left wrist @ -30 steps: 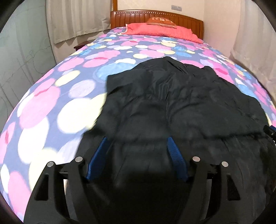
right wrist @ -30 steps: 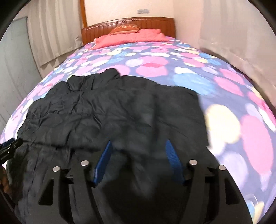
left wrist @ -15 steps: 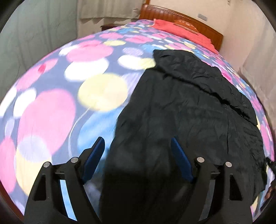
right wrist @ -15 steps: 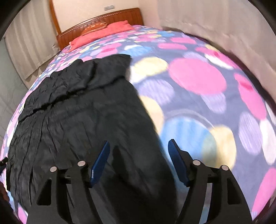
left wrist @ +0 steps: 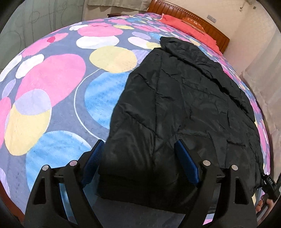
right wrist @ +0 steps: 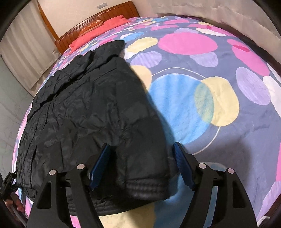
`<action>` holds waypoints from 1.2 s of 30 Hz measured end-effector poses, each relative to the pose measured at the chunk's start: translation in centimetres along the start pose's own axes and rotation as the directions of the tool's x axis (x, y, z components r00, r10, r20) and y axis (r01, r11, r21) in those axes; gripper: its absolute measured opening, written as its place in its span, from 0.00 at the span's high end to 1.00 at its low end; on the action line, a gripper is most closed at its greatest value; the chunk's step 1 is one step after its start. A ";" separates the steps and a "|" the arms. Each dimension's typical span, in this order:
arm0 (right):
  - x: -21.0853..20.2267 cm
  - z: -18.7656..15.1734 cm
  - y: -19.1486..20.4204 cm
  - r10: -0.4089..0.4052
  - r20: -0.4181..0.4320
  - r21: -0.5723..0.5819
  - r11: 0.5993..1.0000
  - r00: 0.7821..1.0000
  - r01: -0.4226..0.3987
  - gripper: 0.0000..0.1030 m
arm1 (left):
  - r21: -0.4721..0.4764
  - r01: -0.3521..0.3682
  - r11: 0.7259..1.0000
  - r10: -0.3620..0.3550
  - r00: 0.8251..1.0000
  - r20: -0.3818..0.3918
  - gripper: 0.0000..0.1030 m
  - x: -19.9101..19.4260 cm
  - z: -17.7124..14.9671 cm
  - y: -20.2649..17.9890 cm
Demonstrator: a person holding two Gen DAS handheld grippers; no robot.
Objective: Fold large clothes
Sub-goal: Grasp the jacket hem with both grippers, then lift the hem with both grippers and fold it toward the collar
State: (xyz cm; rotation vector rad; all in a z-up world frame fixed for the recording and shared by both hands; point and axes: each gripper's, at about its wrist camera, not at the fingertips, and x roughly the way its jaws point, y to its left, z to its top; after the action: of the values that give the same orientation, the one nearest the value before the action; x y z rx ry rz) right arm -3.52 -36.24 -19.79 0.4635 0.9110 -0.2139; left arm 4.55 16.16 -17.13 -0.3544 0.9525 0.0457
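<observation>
Two grippers hang over opposite near corners of a black quilted jacket spread flat on a bed's spotted bedspread. The left gripper has its blue pads apart and opening, with the jacket's near left corner lying between them, not pinched. The right gripper is likewise wide and opening, straddling the jacket's ribbed hem at the near right corner without pressing it. At the far end, a red pillow lies against the wooden headboard. Pale curtains hang at the left.
</observation>
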 end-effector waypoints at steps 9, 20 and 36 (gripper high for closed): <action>-0.2 -1.2 1.6 0.022 -0.003 -0.046 0.999 1.000 -0.022 0.48 | 0.027 0.024 0.999 -0.024 1.000 0.006 0.28 0.0 -0.6 -0.9; -0.7 -1.4 0.6 0.086 -0.019 0.000 0.996 0.996 -0.086 0.45 | -0.028 0.093 0.995 -0.094 0.995 -0.022 0.31 -0.3 -0.8 0.4; -1.7 -2.6 1.5 0.118 0.009 0.002 0.993 0.993 -0.118 0.75 | -0.026 0.123 0.992 -0.123 0.992 0.030 0.84 -1.8 -1.7 0.1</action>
State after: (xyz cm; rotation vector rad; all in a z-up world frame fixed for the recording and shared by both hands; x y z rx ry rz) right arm -5.78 -33.69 -19.34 0.5166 0.8723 -0.1092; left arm 2.15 15.94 -16.58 -0.4361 0.9013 -0.0488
